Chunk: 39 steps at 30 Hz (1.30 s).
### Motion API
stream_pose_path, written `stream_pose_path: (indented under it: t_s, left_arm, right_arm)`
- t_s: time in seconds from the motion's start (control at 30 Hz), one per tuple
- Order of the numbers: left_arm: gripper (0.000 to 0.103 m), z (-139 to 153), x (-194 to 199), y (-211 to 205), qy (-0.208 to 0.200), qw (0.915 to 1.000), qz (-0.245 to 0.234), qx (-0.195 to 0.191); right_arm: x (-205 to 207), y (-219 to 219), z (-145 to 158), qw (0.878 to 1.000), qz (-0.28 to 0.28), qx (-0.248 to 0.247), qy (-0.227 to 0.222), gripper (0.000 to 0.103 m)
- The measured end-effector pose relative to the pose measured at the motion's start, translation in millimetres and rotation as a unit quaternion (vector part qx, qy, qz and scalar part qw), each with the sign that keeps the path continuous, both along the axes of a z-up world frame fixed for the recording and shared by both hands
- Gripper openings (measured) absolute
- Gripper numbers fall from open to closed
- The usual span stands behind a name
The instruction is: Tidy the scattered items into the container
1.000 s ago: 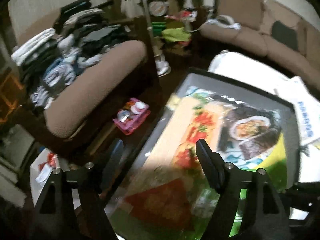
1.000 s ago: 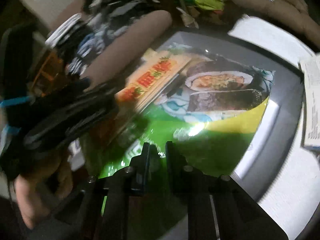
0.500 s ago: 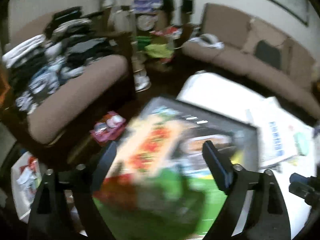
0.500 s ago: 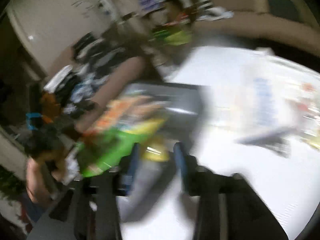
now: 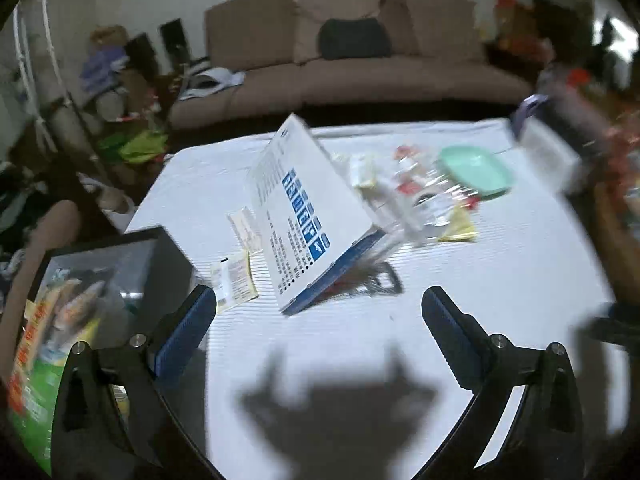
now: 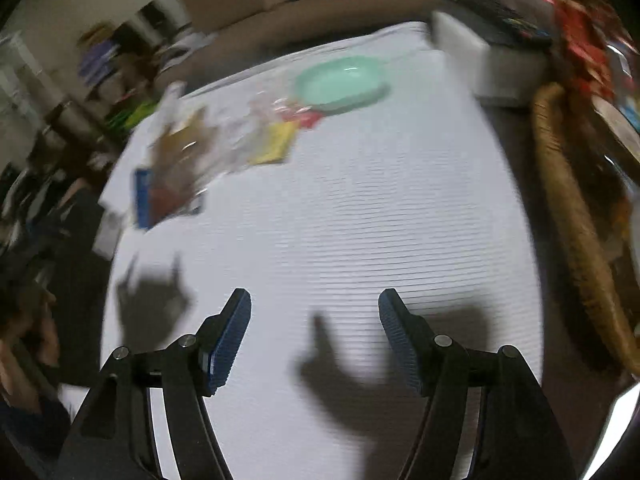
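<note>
Over the white bench both grippers, left and right, hang with jaws released; one blue-white box, one mint plate, two paper packets.

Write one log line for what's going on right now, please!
left gripper: open, holding nothing | right gripper: open, holding nothing | dark rectangular container: holds green snack packet | white-and-blue cardboard box: on white table cloth

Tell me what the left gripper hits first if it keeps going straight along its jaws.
Probably the tilted white-and-blue box, which stands ahead of the open left gripper with only bare white tablecloth between. Depth is unclear, so it might touch the cloth first.
</note>
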<state>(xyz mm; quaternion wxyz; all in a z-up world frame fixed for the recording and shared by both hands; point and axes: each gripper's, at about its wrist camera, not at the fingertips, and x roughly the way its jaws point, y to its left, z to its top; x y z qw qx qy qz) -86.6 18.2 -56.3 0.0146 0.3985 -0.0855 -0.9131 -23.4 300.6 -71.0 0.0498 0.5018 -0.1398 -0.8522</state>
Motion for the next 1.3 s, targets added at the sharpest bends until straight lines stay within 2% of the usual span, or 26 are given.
stream_pose_path:
  t_s: [0.1, 0.17, 0.23, 0.3, 0.33, 0.37, 0.4, 0.43, 0.5, 0.6, 0.63, 0.67, 0.73, 0.77, 0.83, 0.87, 0.97, 1.1, 1.23, 1.27, 1.3]
  left_arm:
    - [0.103, -34.5, -25.1, 21.9, 0.014, 0.9970, 0.009, -0.075]
    - [0.103, -57.4, -42.1, 35.5, 0.032, 0.9857, 0.013, -0.165]
    - [0.103, -72.2, -55.9, 40.6, 0.038, 0.9740, 0.021, -0.222]
    - [0.100, -79.2, -63.7, 38.4, 0.038, 0.9698, 0.018, -0.240]
    - [0.094, -81.2, -65.5, 37.5, 0.039, 0.9699, 0.013, -0.240]
    - [0.068, -82.1, -65.8, 36.5, 0.038, 0.9716, 0.005, -0.233]
    - [0.031, -82.2, -66.1, 33.4, 0.028, 0.9757, -0.005, -0.217]
    - [0.033, -82.3, -66.4, 31.6, 0.023, 0.9761, -0.005, -0.216]
    - [0.028, -79.5, -64.5, 28.1, 0.020, 0.9762, -0.012, -0.215]
    - [0.022, -57.6, -53.6, 12.2, 0.021, 0.9860, -0.003, -0.165]
    - [0.022, -42.5, -46.8, 1.5, 0.026, 0.9916, 0.007, -0.127]
    - [0.022, -22.8, -37.4, -11.6, 0.029, 0.9969, 0.012, -0.073]
    - [0.022, 11.1, -15.5, -34.3, 0.044, 0.9987, 0.022, 0.013]
    - [0.022, 27.5, -3.9, -44.2, 0.052, 0.9975, 0.024, 0.042]
    - [0.022, 59.5, 21.9, -58.0, 0.063, 0.9948, 0.022, 0.077]
    - [0.021, 68.8, 32.4, -63.1, 0.055, 0.9940, 0.020, 0.092]
    - [0.022, 73.3, 67.4, -66.3, -0.010, 0.9934, 0.008, 0.114]
    - [0.022, 42.6, 115.2, -62.7, -0.098, 0.9900, -0.010, 0.101]
    - [0.022, 5.3, 141.5, -50.3, -0.163, 0.9834, -0.016, 0.077]
    - [0.024, 1.1, 148.3, -50.0, -0.176, 0.9809, -0.009, 0.083]
    - [0.031, 0.8, 151.2, -49.5, -0.184, 0.9795, -0.001, 0.081]
  right_arm:
    - [-4.4, 5.5, -0.4, 0.999, 0.012, -0.036, -0.009, 0.069]
    - [-7.4, 5.4, 1.9, 0.999, 0.021, -0.040, -0.006, 0.069]
    - [-6.0, 3.8, 4.2, 0.999, 0.029, -0.031, -0.002, 0.069]
    - [-3.2, 3.3, 3.6, 0.999, 0.037, -0.035, -0.008, 0.069]
    - [-1.9, 4.8, 2.6, 0.998, 0.041, -0.042, -0.013, 0.069]
    - [-1.4, 7.0, 2.2, 0.998, 0.041, -0.047, -0.016, 0.069]
    - [-0.6, 9.1, 2.7, 0.998, 0.039, -0.050, -0.018, 0.069]
    - [-0.4, 12.1, 4.1, 0.998, 0.034, -0.051, -0.018, 0.069]
    - [-0.8, 16.2, 6.1, 0.998, 0.029, -0.055, -0.013, 0.069]
    - [-1.9, 19.9, 7.8, 0.998, 0.024, -0.060, -0.009, 0.069]
    - [-1.6, 20.5, 7.7, 0.998, 0.023, -0.063, -0.009, 0.069]
    - [-1.8, 21.2, 7.5, 0.998, 0.021, -0.066, -0.009, 0.069]
    - [-1.3, 22.3, 6.8, 0.997, 0.019, -0.076, -0.012, 0.069]
    - [-0.6, 23.0, 6.8, 0.996, 0.017, -0.083, -0.014, 0.069]
    - [1.8, 23.3, 8.7, 0.995, 0.015, -0.094, -0.013, 0.069]
    - [2.4, 22.9, 10.5, 0.995, 0.016, -0.095, -0.012, 0.069]
    - [6.4, 19.5, 15.2, 0.996, 0.022, -0.087, -0.007, 0.069]
    - [10.6, 19.2, 14.5, 0.995, 0.022, -0.097, -0.014, 0.069]
    - [14.7, 16.0, 19.0, 0.994, 0.029, -0.102, -0.015, 0.069]
    - [15.6, 13.9, 20.3, 0.994, 0.033, -0.099, -0.013, 0.069]
    - [15.9, 12.3, 20.6, 0.995, 0.037, -0.096, -0.013, 0.069]
